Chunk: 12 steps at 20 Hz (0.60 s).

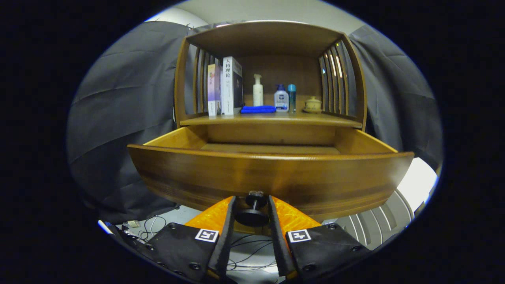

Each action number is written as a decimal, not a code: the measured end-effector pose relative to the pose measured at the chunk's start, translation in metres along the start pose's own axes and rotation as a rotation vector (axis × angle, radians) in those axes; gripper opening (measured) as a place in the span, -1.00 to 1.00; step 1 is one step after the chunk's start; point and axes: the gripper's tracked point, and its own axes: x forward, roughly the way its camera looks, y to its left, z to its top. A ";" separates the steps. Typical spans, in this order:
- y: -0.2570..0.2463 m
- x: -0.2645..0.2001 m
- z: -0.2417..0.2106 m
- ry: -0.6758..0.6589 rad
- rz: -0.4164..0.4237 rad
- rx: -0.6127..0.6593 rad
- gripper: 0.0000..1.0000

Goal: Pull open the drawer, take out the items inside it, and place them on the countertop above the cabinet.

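Note:
The wooden drawer of the cabinet stands pulled out toward me. Its dark round knob sits between my fingers, and my gripper is shut on it, one finger on each side. Over the drawer's front panel I see the far strip of its floor, which looks bare; the near part is hidden by the panel. The countertop lies just above and behind the drawer.
On the countertop stand two books, a white pump bottle, a folded blue cloth, a clear bottle, a blue tube and a small lidded pot. Slatted side walls and a top board enclose it. Cables lie on the floor below.

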 end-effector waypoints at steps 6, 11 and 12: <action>0.006 -0.018 0.046 -0.106 0.043 -0.012 0.65; -0.003 -0.018 0.086 -0.154 0.034 0.002 0.98; -0.002 -0.015 0.091 -0.146 0.044 0.003 0.97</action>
